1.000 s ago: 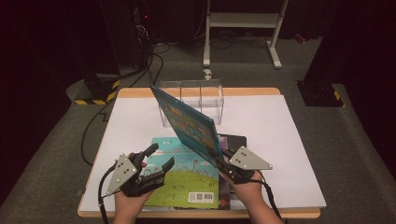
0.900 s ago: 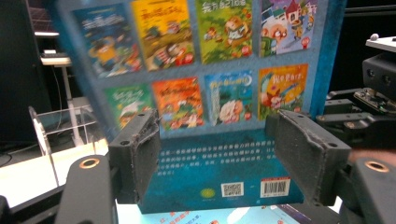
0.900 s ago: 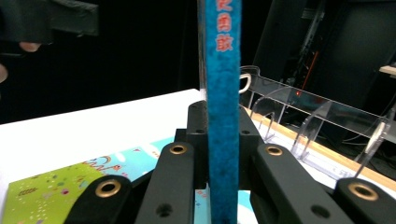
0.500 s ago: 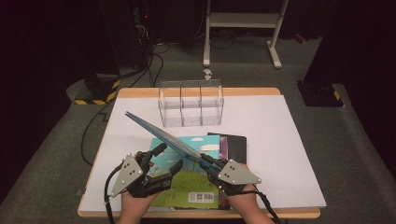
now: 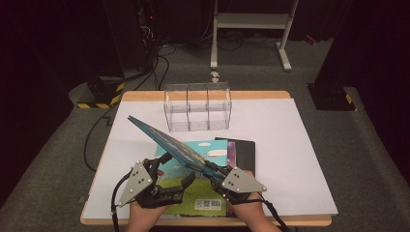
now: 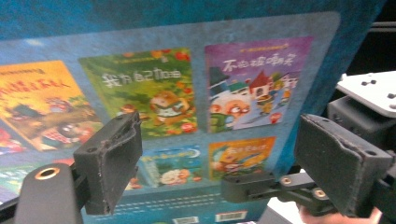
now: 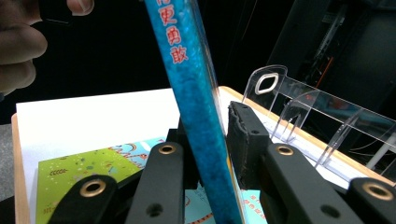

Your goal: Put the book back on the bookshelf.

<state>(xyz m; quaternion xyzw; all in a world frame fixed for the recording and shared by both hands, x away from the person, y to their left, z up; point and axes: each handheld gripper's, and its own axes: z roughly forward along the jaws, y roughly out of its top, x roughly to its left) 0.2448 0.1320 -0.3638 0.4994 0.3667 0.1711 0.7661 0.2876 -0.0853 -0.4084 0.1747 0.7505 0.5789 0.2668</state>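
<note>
We hold a thin blue picture book (image 5: 169, 142) in the right gripper (image 5: 218, 175). In the right gripper view the gripper is clenched on the book's lower edge (image 7: 201, 116), w/ the blue spine running up between the two black jaws. These jaws have just been opening slightly, yet the book sits between them and stays off the counter.

In the high view the blue book tilts up and to the left, from the right gripper toward the clear plastic three-compartment rack (image 5: 197, 107) at the back of the counter (image 5: 290, 145). Book and rack are apart.

The left gripper (image 5: 176, 176) is released: its jaws have just been opening and stand wide, w/ nothing between them. In the left gripper view they face the blue book's back cover (image 6: 187, 93), just beside it, no contact.

Under both grippers a green-and-teal picture book (image 5: 193, 193) lies flat on the white sheet covering the counter. A black flat book (image 5: 244, 150) lies partly under it, on its right side.
</note>
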